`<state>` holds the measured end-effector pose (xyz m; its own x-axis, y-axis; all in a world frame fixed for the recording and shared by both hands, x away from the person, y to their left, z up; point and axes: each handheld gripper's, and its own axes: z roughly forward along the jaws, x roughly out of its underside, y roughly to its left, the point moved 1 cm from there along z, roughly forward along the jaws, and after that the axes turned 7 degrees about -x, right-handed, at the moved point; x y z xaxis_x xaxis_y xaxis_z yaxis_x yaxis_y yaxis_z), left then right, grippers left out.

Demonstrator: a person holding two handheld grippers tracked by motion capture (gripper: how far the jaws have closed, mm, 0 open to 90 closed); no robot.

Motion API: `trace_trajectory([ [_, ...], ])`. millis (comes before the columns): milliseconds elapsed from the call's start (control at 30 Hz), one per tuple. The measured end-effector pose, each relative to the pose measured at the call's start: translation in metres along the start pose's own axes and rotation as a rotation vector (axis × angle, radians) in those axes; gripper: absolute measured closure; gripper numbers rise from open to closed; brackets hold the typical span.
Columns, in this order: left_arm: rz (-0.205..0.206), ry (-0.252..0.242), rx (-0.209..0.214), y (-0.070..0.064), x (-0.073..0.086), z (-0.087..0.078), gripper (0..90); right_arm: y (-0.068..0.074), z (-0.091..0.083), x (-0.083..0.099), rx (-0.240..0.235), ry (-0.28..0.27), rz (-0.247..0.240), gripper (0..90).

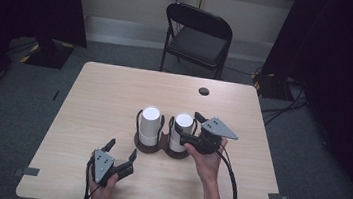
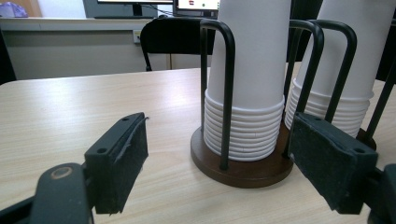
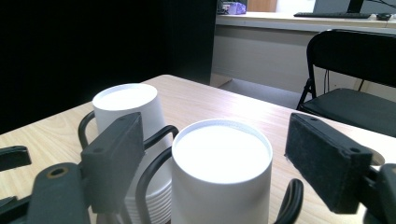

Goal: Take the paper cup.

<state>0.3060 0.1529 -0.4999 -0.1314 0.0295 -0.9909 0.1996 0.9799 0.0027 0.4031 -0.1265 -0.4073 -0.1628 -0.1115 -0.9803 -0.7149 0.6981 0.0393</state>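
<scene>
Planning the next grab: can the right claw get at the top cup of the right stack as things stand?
Probably yes: the right claw is open, its jaws either side of the right stack, nothing between.

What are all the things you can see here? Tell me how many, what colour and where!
Stacks of cups: 2, white, upside down in the holder at mid-table, left stack, right stack.
Cup holder: 1, dark brown base with black wire hoops, middle of the table.
Table: 1, light wood, with a round hole near its far edge.
Folding chair: 1, black, beyond the table.
Curtains: black, at both sides.
Tape marks: 2, grey, near corners of the table.
Left tool: 1, black, jaws open, in the person's left hand, near the front edge.
Right tool: 1, black, jaws open either side of the right stack.
</scene>
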Motion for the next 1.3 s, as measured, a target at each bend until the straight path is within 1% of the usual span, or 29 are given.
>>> trace_trajectory([
  [267,0.0,-0.002,0.001,0.0,0.0,0.0,19.8,-0.003,0.014,-0.001,-0.008,0.019,-0.002,20.4],
  [367,0.001,-0.002,0.002,0.0,0.0,0.0,19.8,-0.003,0.019,0.002,-0.012,0.039,-0.002,22.0],
  [500,-0.001,-0.004,0.003,0.0,0.0,0.0,19.8,-0.002,0.021,0.004,-0.01,0.036,0.001,23.0],
  [633,-0.002,-0.003,0.003,0.0,0.0,0.0,19.8,-0.002,0.023,0.006,-0.004,0.044,-0.003,24.4],
  [767,0.003,0.001,0.004,0.0,0.0,0.0,19.5,-0.003,0.024,0.008,-0.004,0.041,0.002,26.0],
  [833,0.004,0.001,0.006,0.0,0.0,0.0,19.3,-0.003,0.024,0.01,0.008,0.048,0.001,27.1],
  [1000,0.003,0.001,0.003,0.0,0.0,0.0,19.2,-0.005,0.026,0.016,0.009,0.06,0.006,27.2],
  [1100,0.003,0.0,0.006,0.0,0.0,0.0,19.2,-0.006,0.026,0.016,0.017,0.066,0.0,28.4],
  [1200,0.017,0.006,0.008,0.0,0.0,0.0,19.2,-0.005,0.026,0.016,0.022,0.074,-0.008,32.5],
  [1300,0.032,0.018,0.014,-0.002,-0.001,0.001,19.3,-0.005,0.026,0.015,0.021,0.079,-0.017,32.8],
])
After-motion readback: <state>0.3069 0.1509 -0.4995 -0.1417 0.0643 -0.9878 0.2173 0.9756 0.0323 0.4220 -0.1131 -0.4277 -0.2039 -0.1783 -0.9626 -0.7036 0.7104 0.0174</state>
